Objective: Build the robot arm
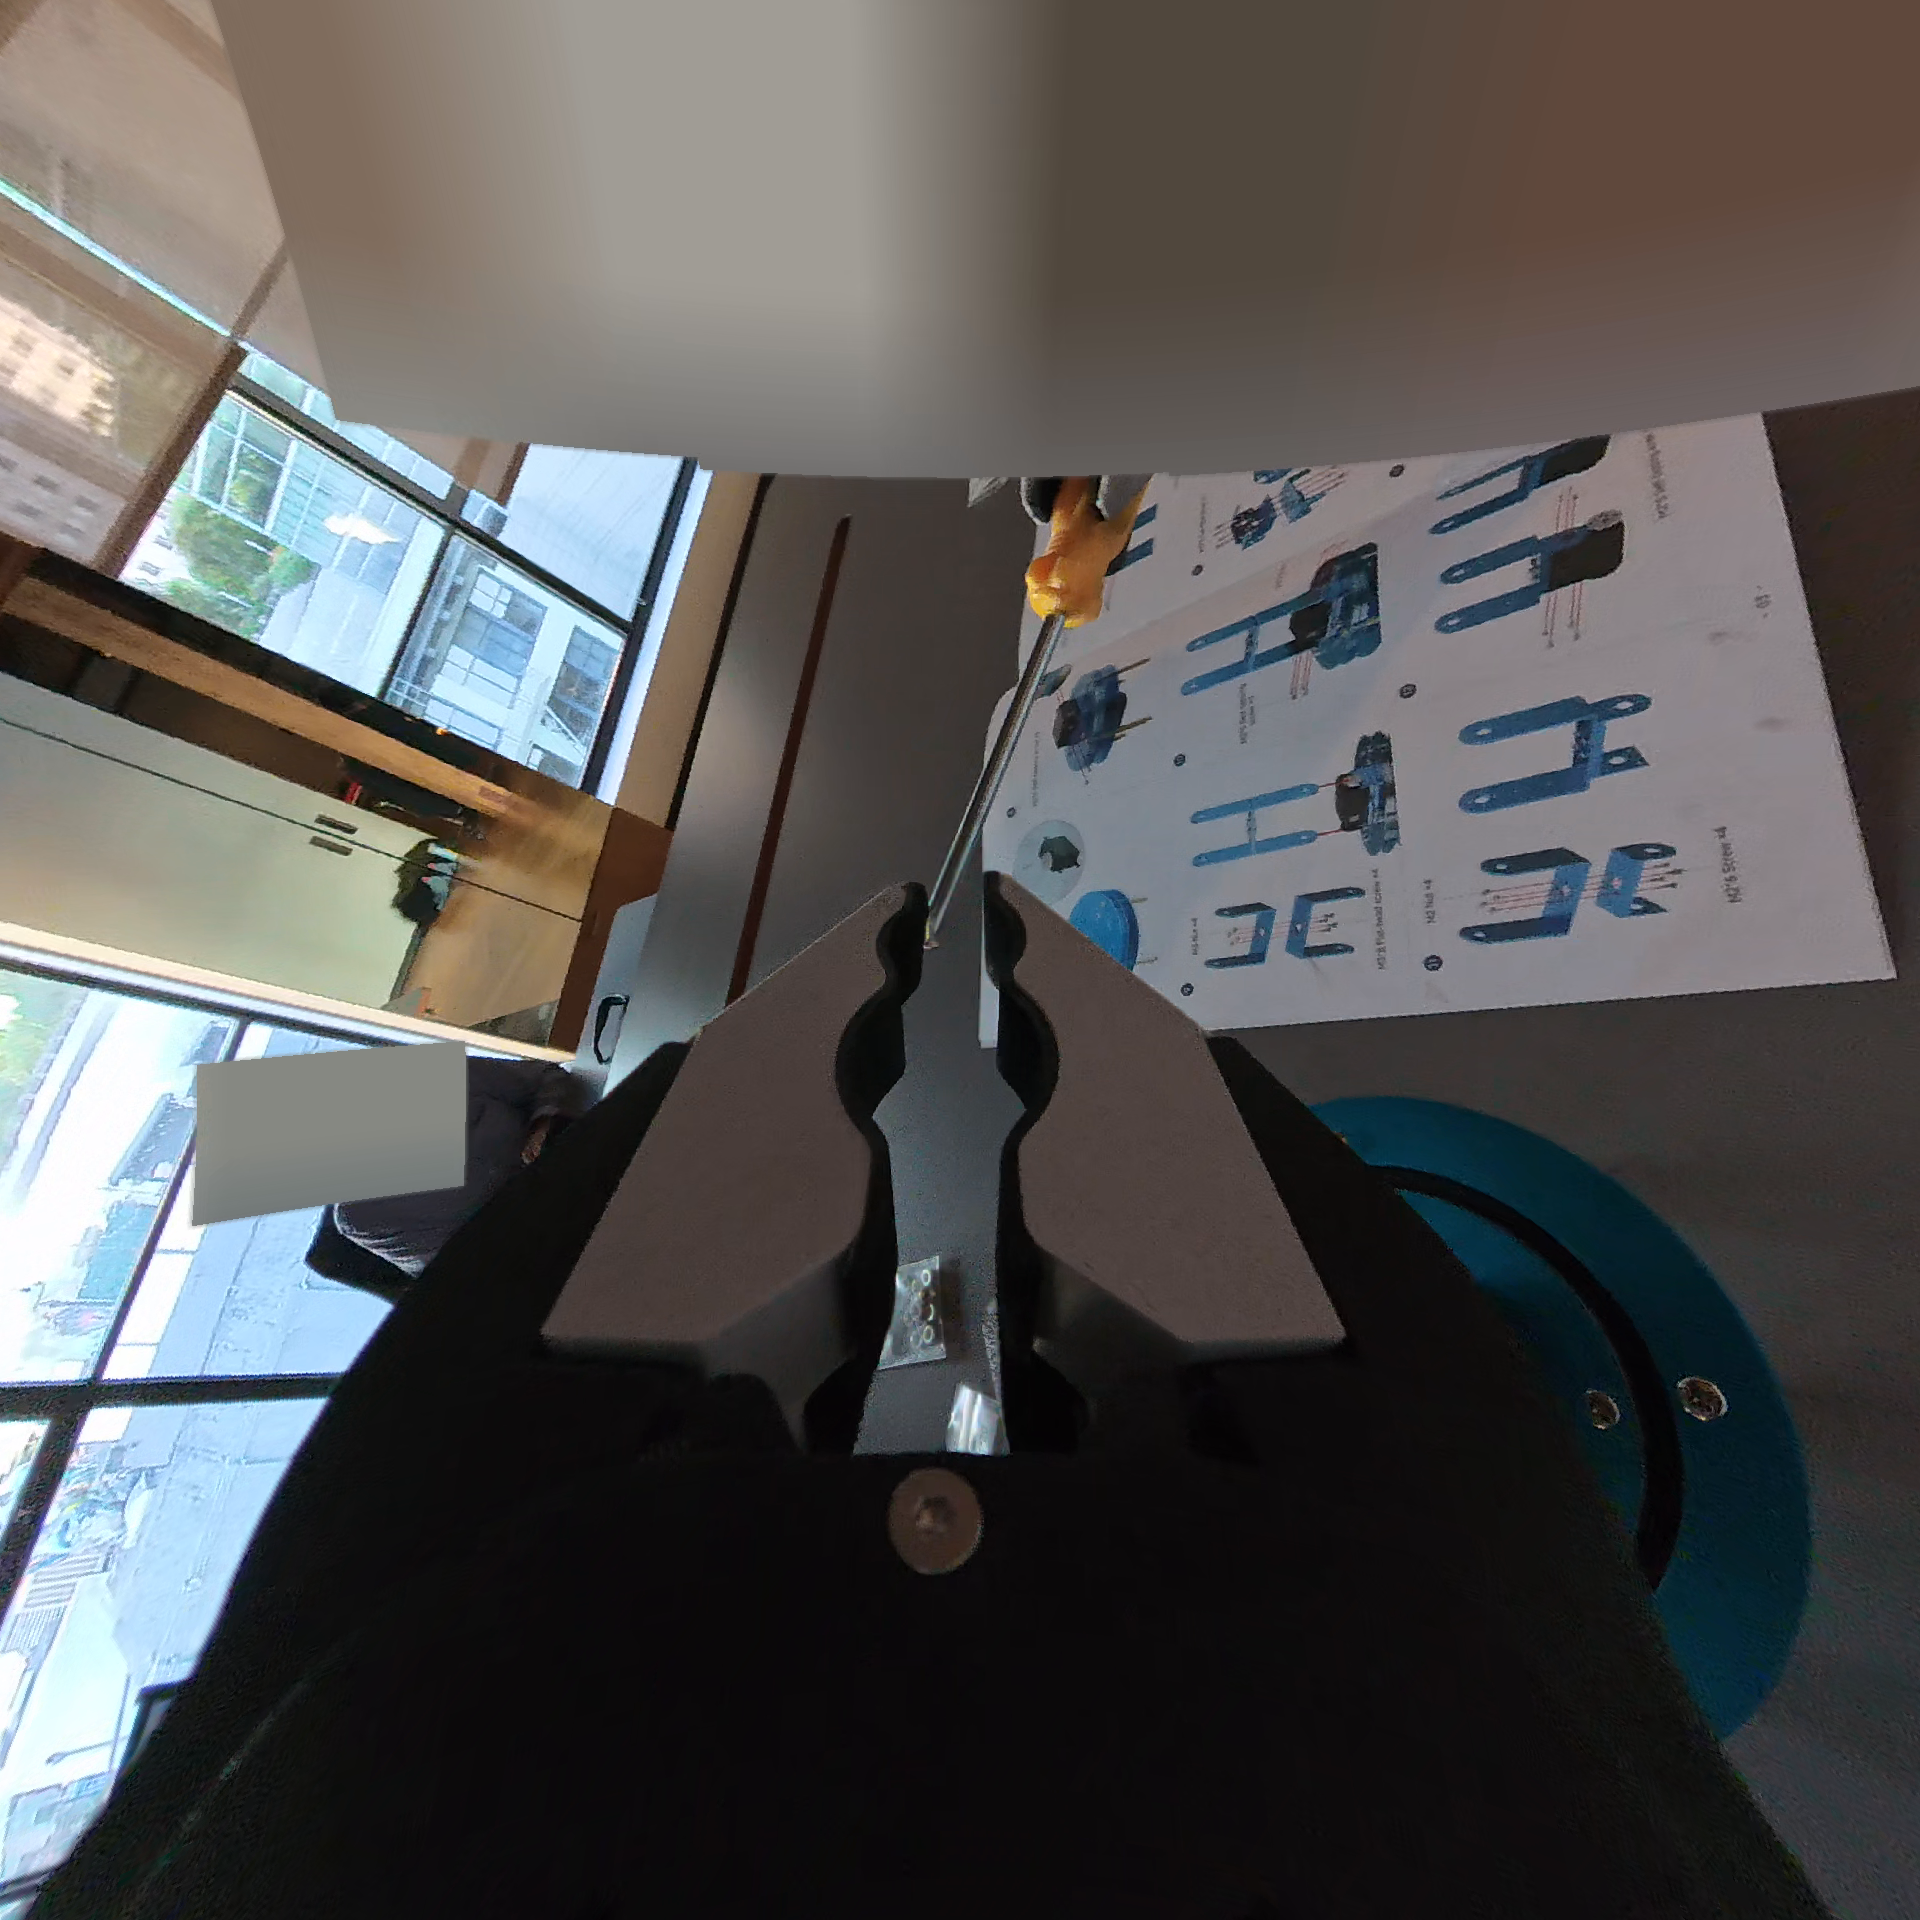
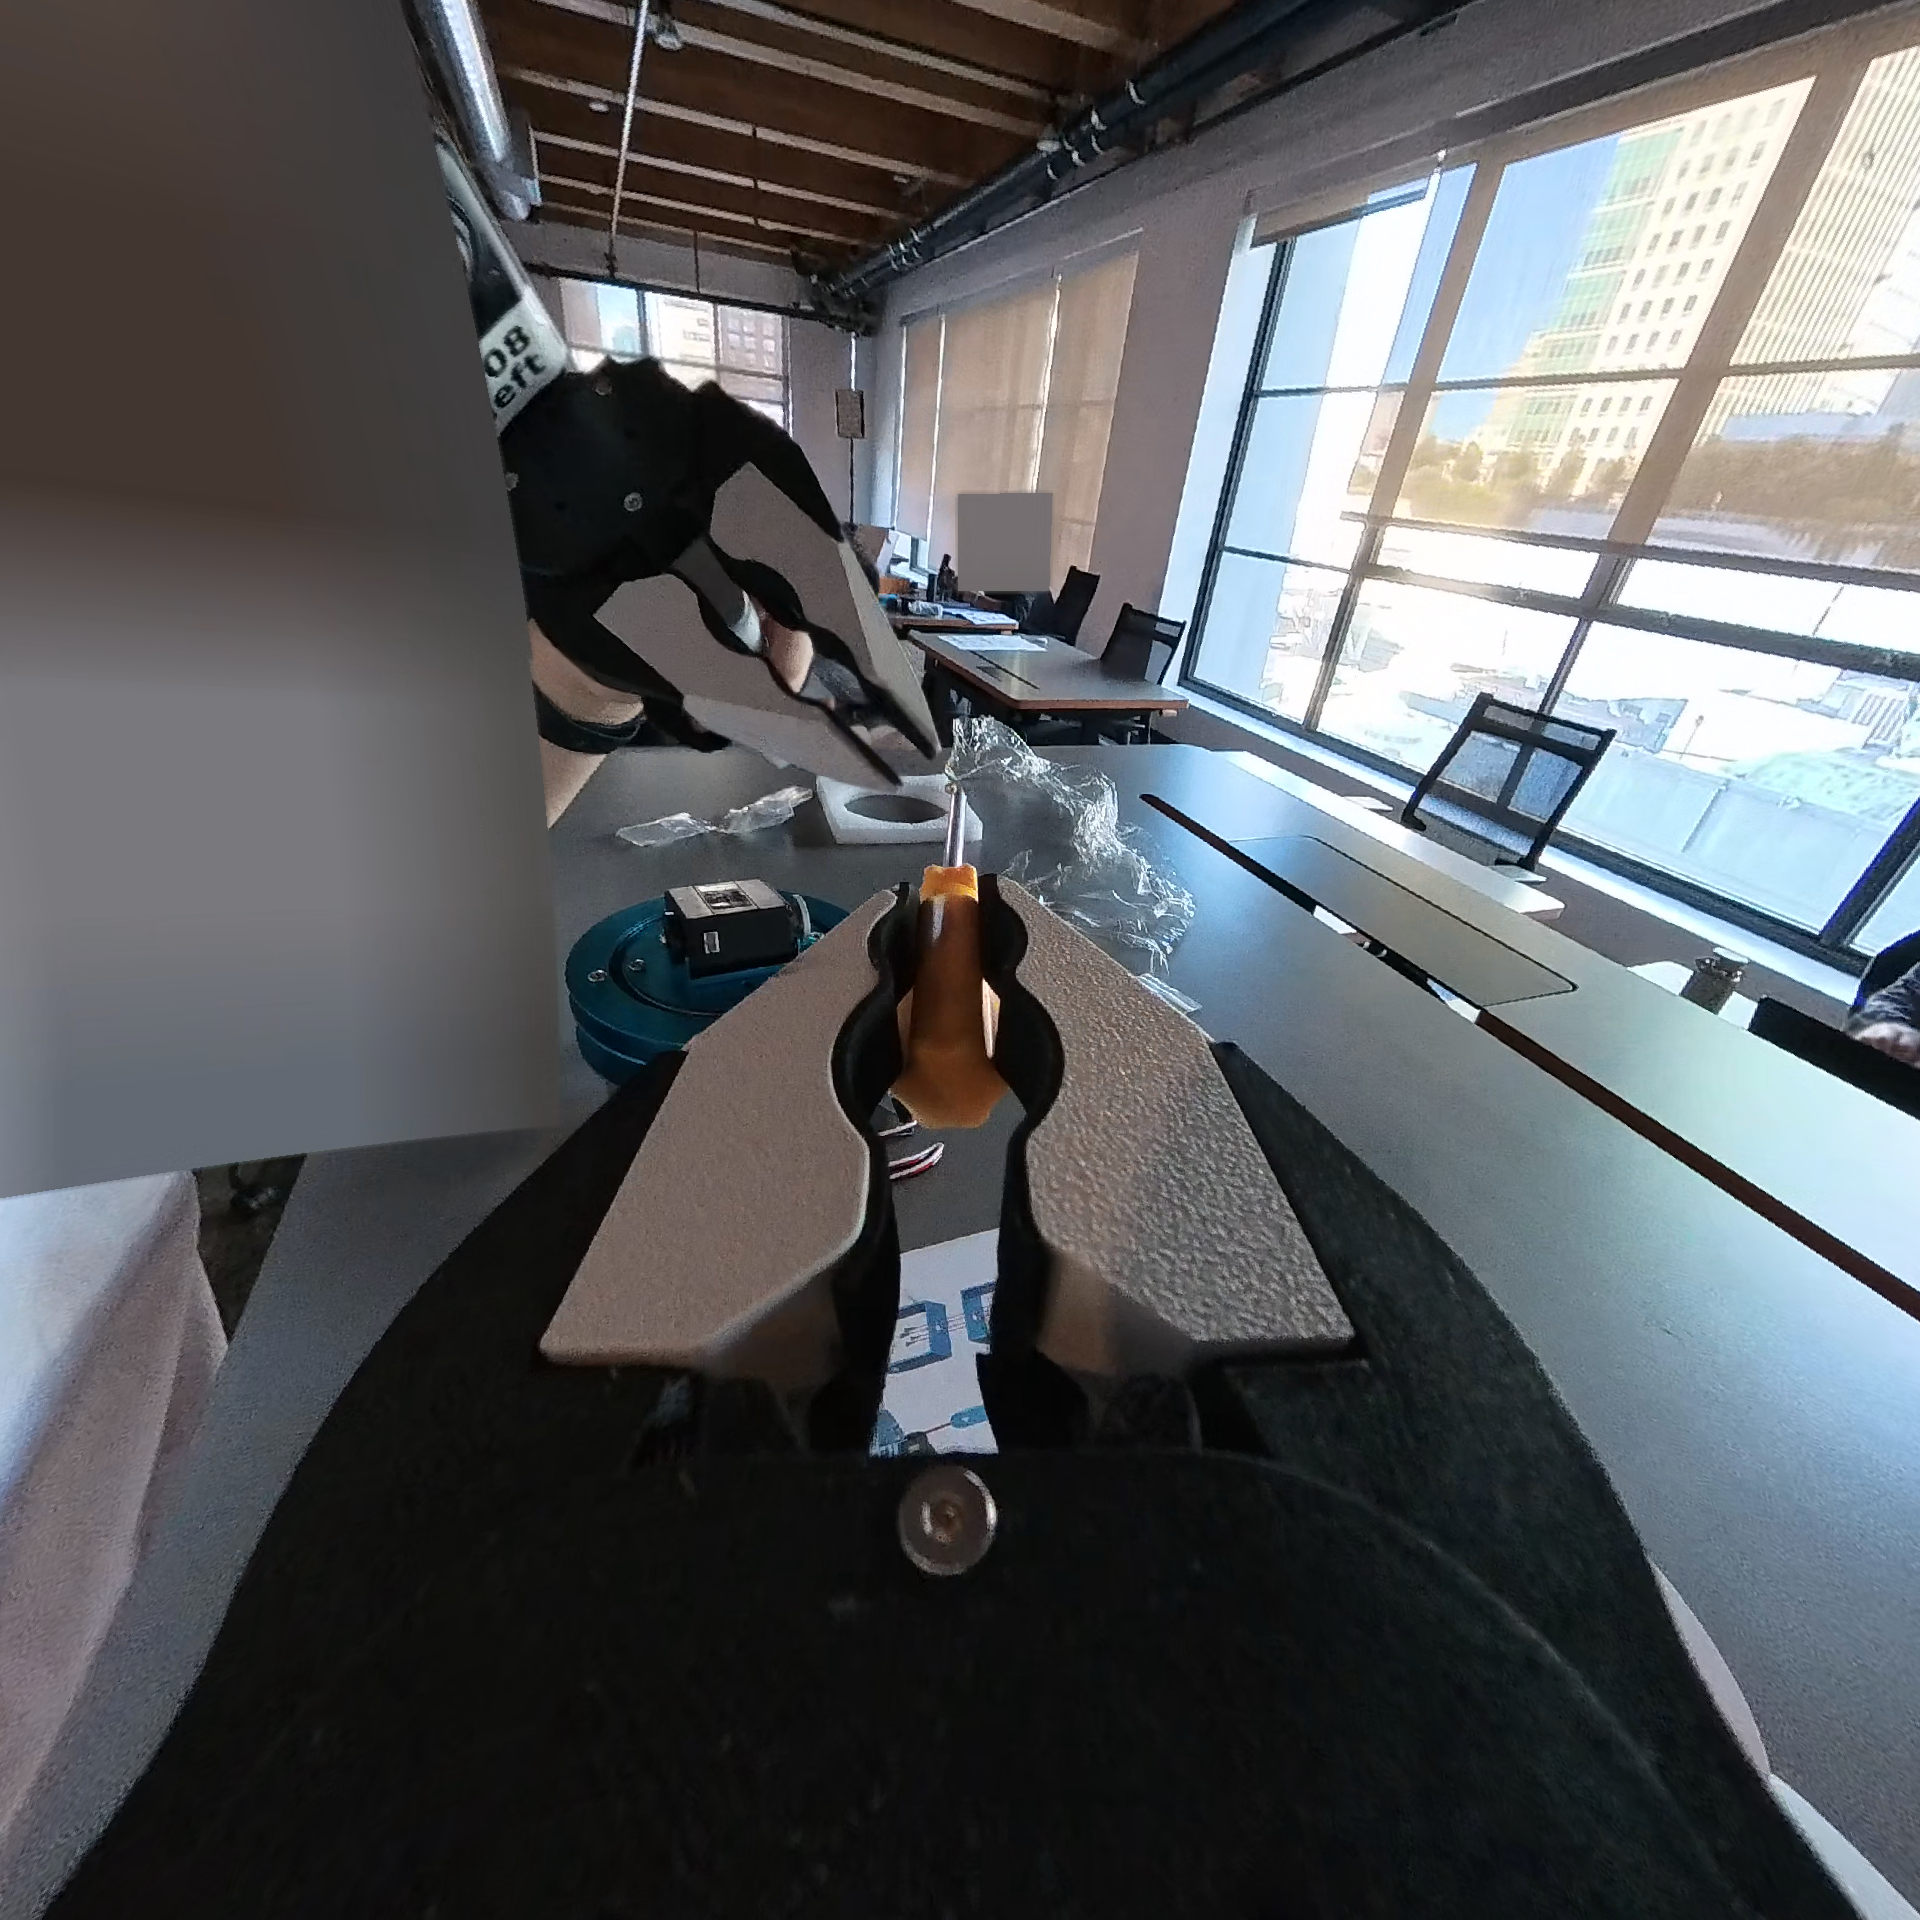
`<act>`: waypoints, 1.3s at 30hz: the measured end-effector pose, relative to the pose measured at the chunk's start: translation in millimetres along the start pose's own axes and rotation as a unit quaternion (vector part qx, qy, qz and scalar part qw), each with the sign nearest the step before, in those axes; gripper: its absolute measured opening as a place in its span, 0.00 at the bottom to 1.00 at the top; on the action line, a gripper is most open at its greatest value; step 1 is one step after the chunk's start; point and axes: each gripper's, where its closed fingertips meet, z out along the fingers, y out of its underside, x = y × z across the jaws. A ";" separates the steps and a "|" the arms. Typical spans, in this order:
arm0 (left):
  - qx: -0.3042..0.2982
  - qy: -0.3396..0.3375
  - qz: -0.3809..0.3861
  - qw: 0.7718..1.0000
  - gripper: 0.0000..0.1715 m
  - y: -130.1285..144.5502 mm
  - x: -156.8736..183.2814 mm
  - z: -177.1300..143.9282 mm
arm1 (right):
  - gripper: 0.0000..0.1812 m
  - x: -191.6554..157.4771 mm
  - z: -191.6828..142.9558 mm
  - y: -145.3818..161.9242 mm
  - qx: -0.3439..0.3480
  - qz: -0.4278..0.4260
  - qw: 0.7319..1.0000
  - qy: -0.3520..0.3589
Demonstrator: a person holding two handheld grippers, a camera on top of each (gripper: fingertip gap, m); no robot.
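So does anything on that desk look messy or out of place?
Only the crumpled clear plastic wrap strewn across the dark table beyond the screwdriver, plus a smaller scrap near the white foam piece. Nothing looks spilled or broken.

2 close wrist views, facing opposite ways, sharing screwdriver (image 1: 992,769).

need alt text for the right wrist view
The right gripper is shut on the orange handle of a screwdriver pointing forward over a dark table. The left gripper hangs by the tip, with a round blue base and crumpled plastic wrap behind.
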 end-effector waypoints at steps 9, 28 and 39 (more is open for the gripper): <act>-0.018 -0.015 0.010 1.000 0.04 17.1 -3.0 4.8 | 0.05 -0.5 0.2 0.1 -0.007 -0.014 1.000 0.004; -0.004 -0.006 -0.031 1.000 0.05 16.4 -9.7 -1.0 | 0.05 1.9 -2.6 -0.1 -0.010 -0.016 1.000 0.008; 0.181 0.176 -0.359 0.898 0.12 0.9 -31.2 -17.9 | 0.05 8.1 -20.4 -28.7 0.073 0.041 0.996 -0.006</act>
